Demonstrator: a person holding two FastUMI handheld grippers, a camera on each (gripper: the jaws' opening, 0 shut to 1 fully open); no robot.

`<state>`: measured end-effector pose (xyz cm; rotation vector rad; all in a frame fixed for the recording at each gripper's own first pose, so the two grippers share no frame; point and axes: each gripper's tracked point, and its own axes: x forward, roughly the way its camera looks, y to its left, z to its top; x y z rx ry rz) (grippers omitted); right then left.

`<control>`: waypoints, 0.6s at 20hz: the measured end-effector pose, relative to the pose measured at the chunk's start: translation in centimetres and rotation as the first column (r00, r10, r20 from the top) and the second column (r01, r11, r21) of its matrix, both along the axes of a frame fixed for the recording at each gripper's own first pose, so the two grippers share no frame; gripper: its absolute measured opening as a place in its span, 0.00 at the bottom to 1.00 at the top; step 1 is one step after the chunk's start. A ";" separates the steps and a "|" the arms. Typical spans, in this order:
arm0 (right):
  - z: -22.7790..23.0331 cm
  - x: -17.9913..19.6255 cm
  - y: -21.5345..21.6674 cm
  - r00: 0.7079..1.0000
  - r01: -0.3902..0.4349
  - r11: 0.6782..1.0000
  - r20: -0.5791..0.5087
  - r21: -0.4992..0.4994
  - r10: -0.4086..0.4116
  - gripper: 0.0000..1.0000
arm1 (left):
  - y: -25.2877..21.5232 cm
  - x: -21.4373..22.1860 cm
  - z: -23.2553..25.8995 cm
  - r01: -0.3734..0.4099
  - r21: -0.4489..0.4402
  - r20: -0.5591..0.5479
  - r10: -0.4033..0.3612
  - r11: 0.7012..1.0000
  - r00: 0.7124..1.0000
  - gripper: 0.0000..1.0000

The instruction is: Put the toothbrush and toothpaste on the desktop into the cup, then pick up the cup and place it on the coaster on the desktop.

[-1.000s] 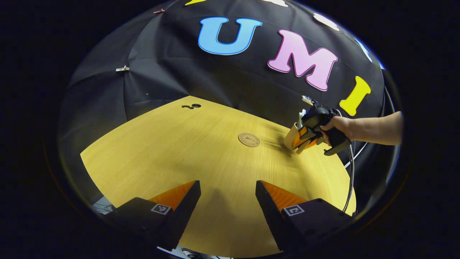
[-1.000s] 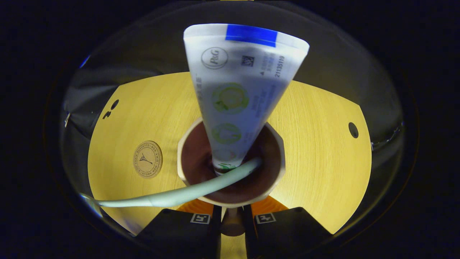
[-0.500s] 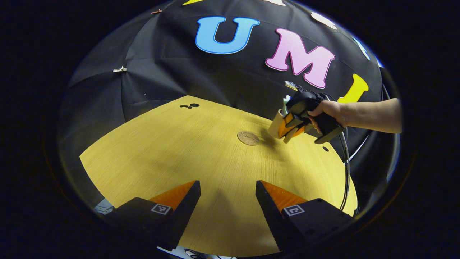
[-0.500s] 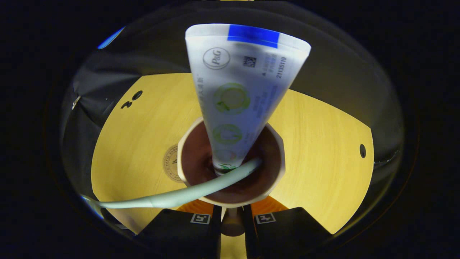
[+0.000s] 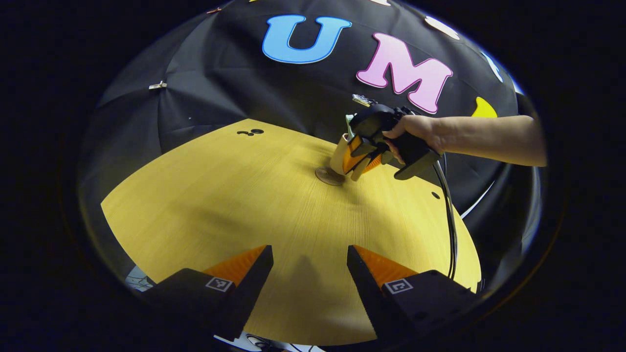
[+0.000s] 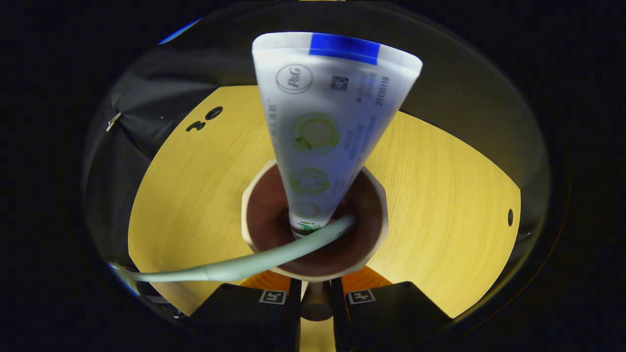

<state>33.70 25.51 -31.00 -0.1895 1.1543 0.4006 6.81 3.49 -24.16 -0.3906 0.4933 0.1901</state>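
In the right gripper view, a cream cup [image 6: 371,233] with a brown inside holds a white toothpaste tube [image 6: 332,122] standing upright and a pale green toothbrush [image 6: 244,266] leaning out to the lower left. My right gripper [image 6: 315,287] is shut on the cup's handle. The left gripper view shows that gripper [image 5: 363,157], held by a hand [image 5: 415,129], carrying the cup [image 5: 338,155] tilted over the round brown coaster [image 5: 326,176]. I cannot tell whether the cup touches the coaster. My left gripper [image 5: 310,264] is open above the near table with nothing between its fingers.
The yellow wooden table [image 5: 220,205] has small dark holes at the far left [image 5: 249,132] and one at the right [image 5: 435,195]. A black cable [image 5: 447,210] hangs from the right gripper across the table's right edge. The booth wall stands behind.
The right gripper has carried the cup leftward across the table until it is over the coaster, which the cup now hides in the right gripper view. My left gripper stayed open and nearly still.
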 end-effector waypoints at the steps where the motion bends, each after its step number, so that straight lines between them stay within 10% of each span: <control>1: -0.2 0.0 0.5 1.000 -0.003 1.000 -0.004 -0.001 0.003 0.30 | 0.0 -0.1 -0.1 -0.001 -0.001 -0.002 0.001 1.000 1.000 0.97; 12: -1.8 -0.2 2.8 0.999 -0.023 1.000 -0.025 -0.021 0.023 0.24 | 1.2 0.0 -0.2 -0.026 -0.004 -0.007 0.026 1.000 1.000 0.96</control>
